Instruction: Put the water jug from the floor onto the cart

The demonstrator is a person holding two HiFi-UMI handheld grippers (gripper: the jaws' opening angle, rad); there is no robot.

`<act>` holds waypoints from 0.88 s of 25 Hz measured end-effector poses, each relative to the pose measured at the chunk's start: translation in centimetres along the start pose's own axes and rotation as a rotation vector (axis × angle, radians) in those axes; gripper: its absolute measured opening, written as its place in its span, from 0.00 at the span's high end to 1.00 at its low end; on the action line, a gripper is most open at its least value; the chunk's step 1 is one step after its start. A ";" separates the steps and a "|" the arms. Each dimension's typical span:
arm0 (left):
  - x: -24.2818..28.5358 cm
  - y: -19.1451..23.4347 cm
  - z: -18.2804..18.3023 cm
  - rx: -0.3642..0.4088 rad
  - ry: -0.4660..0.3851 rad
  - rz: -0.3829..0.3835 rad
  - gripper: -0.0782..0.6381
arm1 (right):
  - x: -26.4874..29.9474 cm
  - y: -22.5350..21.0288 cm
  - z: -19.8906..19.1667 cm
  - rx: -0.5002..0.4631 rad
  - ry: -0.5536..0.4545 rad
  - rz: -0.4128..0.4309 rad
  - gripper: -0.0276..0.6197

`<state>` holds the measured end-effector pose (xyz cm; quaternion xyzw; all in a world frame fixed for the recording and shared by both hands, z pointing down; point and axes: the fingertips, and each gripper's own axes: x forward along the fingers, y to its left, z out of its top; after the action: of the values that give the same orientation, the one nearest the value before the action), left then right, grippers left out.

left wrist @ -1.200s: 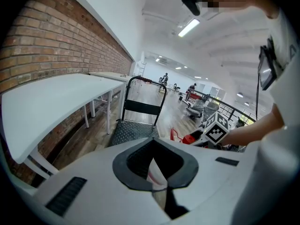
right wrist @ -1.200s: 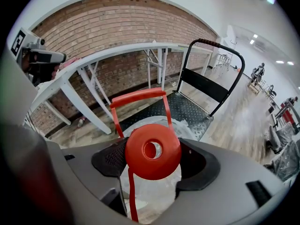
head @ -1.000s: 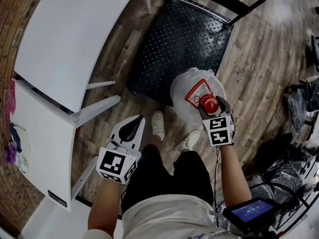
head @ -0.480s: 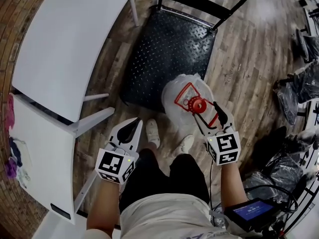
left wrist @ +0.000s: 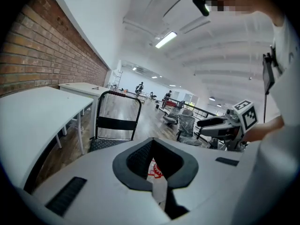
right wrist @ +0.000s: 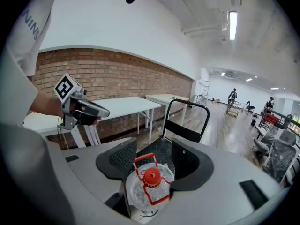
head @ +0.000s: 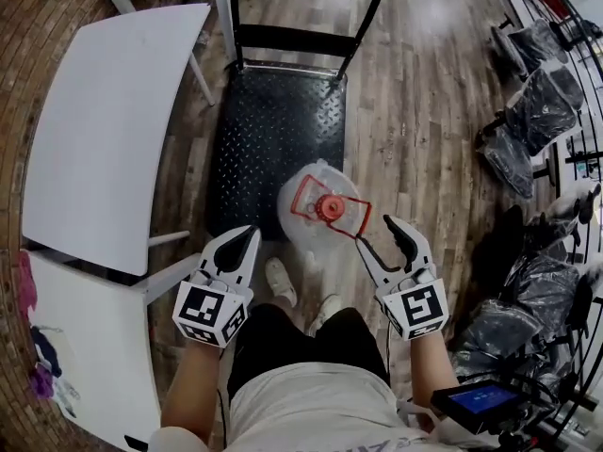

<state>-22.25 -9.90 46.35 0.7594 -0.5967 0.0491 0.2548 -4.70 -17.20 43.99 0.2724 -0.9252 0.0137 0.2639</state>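
The water jug, clear with a red cap and a red carry handle, stands on the wood floor at the front right corner of the black cart deck. My right gripper hangs just behind it with its jaws closing. In the right gripper view the jug shows between them but lower down, with no pad pressing on it. The handle's near corner lies close to one fingertip; I cannot tell if they touch. My left gripper is shut and empty, left of the jug.
White tables stand along the brick wall at left, close to the cart's side. The cart's upright push bar is at its far end. Plastic-wrapped chairs crowd the right. The person's feet are just behind the jug.
The right gripper has drawn back from the jug's cap and risen. The left gripper has lifted a little. The view has shifted so the whole cart shows.
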 end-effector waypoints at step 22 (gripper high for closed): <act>-7.4 -21.2 -0.6 0.247 -0.046 -0.135 0.89 | -25.2 -0.8 -2.7 0.166 -0.295 -0.317 0.90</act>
<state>-4.50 0.22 37.07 0.8244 -0.5392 0.0874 0.1483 14.98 -4.94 33.77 0.4339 -0.8952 0.0081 0.1013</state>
